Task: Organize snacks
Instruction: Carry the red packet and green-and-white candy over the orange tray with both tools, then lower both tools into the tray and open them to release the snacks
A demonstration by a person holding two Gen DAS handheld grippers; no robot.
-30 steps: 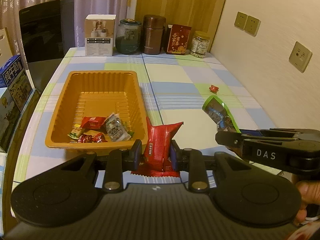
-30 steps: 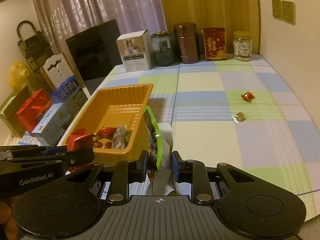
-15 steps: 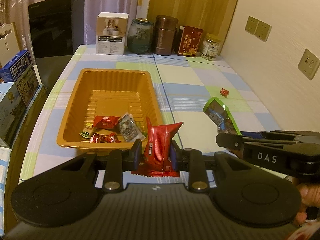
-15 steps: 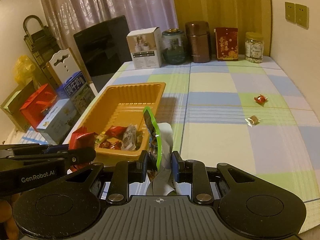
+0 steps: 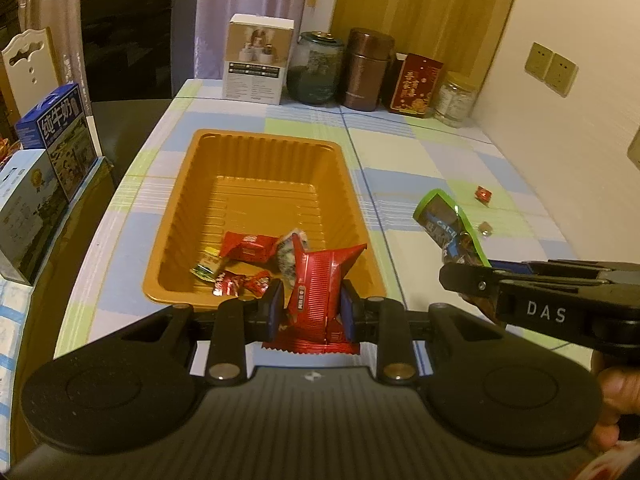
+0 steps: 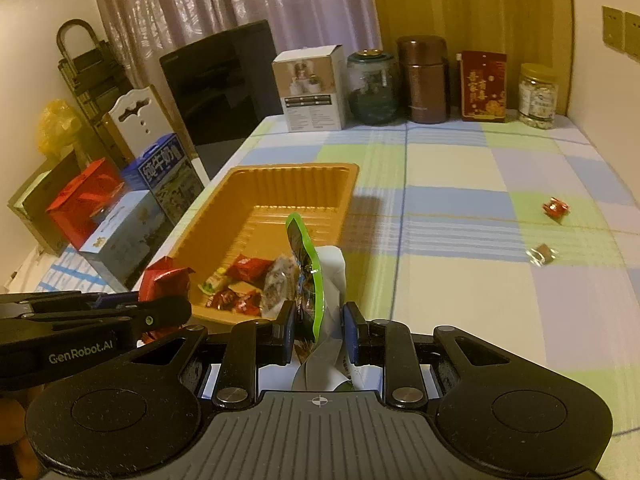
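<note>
My left gripper (image 5: 313,307) is shut on a red snack packet (image 5: 320,296), held upright just before the near rim of the orange tray (image 5: 256,168). Several small wrapped snacks (image 5: 248,248) lie in the tray's near end. My right gripper (image 6: 319,328) is shut on a green-edged snack pouch (image 6: 306,276), held upright at the tray's (image 6: 280,184) near right corner. Each gripper shows in the other's view: the right gripper (image 5: 464,276) with the pouch (image 5: 448,228), the left gripper (image 6: 172,312) with the red packet (image 6: 164,280). Two loose candies (image 6: 555,207) (image 6: 542,254) lie on the checked tablecloth to the right.
A white box (image 5: 258,64), a glass jar (image 5: 320,68), a brown canister (image 5: 366,70), a red box (image 5: 416,84) and a small jar (image 5: 456,98) line the table's far edge. Milk cartons (image 5: 56,140) stand off the table's left side. A wall (image 5: 560,120) bounds the right.
Both grippers have moved forward toward the tray with their packets still held. The tray and the far items look nearer now.
</note>
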